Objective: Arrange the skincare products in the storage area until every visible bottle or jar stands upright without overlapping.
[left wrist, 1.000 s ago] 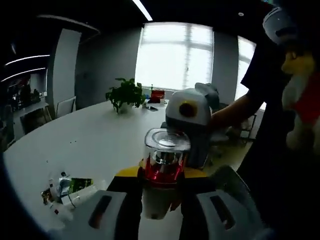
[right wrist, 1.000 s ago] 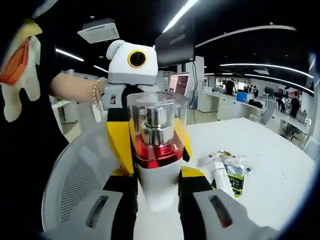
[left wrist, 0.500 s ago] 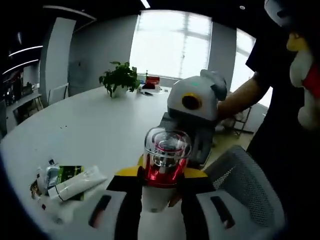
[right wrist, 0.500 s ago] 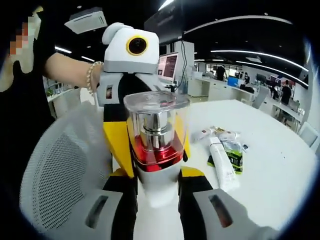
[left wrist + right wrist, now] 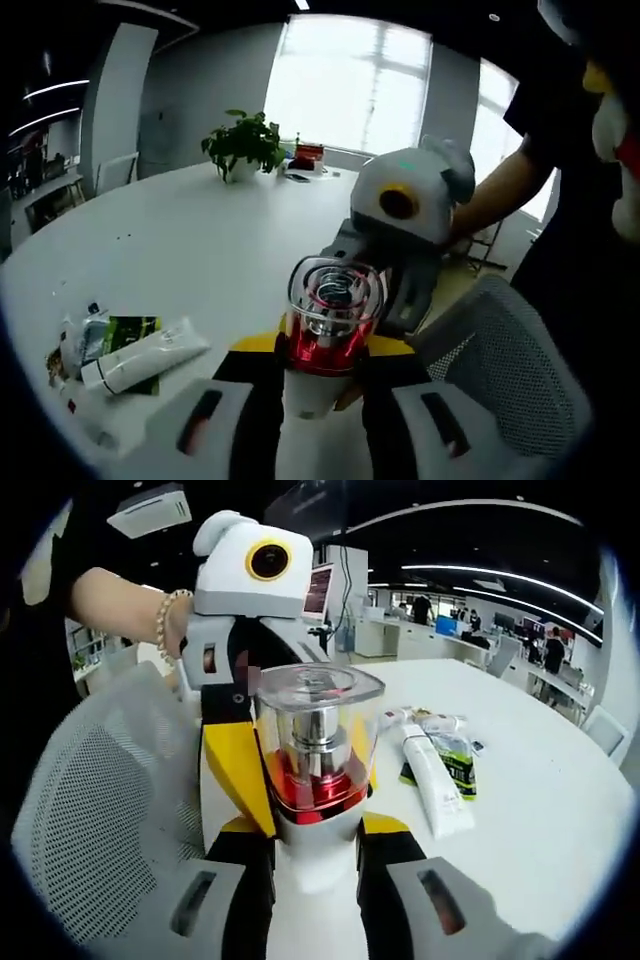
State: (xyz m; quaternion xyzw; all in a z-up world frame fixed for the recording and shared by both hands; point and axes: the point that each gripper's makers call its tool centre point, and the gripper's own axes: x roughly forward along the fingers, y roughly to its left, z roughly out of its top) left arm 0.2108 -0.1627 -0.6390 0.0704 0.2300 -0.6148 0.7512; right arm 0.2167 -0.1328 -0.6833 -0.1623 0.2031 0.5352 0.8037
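A white bottle with a red collar and a clear cap (image 5: 330, 318) stands upright between the jaws of my left gripper (image 5: 320, 380), which is shut on its lower body. In the right gripper view the same bottle (image 5: 315, 750) also sits between the jaws of my right gripper (image 5: 315, 855), shut on its white base. The two grippers face each other across the bottle, above the table's edge. A white tube (image 5: 140, 357) lies flat on a green sachet (image 5: 125, 333) among several small packets; the right gripper view shows the tube (image 5: 425, 780) and sachet (image 5: 458, 765) too.
The white table (image 5: 200, 240) curves away, with a potted plant (image 5: 245, 150) at its far end. A grey mesh chair (image 5: 520, 370) stands at the near edge, below the grippers, and shows as the chair (image 5: 90, 810) at left. A person's forearm (image 5: 115, 595) holds the other gripper.
Both views have tilted down towards the table and the tube pile looks nearer. The bottle stays held between both pairs of jaws, and nothing on the table has moved.
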